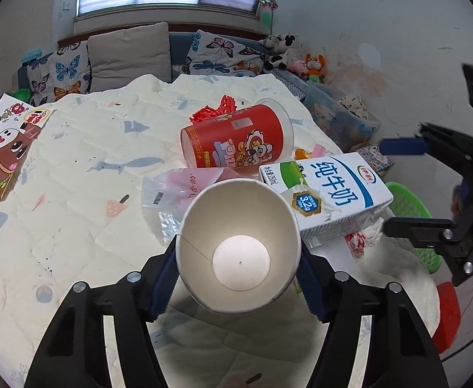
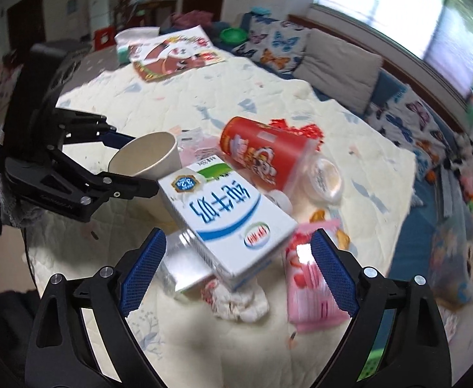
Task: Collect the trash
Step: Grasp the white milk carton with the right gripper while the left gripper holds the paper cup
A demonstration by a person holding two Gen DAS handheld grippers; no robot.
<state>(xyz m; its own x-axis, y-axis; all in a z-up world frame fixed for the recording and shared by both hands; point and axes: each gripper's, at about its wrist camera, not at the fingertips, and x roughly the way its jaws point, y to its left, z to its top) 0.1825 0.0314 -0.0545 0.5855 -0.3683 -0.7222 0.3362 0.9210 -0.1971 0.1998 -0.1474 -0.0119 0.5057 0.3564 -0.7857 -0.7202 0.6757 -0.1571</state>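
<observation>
Clamped in the left hand-held gripper [image 1: 238,279], a white paper cup [image 1: 238,249] may buckle, while the open right hand-held gripper [image 2: 238,273] could knock the blue-and-white milk carton [image 2: 226,216] beside that cup.

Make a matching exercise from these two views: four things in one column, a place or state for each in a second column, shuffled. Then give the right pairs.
Things:
1. paper cup
2. milk carton
3. red canister
4. pink wrapper

Places or states:
A. lying on its side, red mesh behind it
B. clamped between the left gripper pads, mouth toward the camera
C. flat on the quilt beside the right gripper's right pad
D. ahead of the open right gripper, propped on other trash

Pairs: 1-B, 2-D, 3-A, 4-C
</observation>
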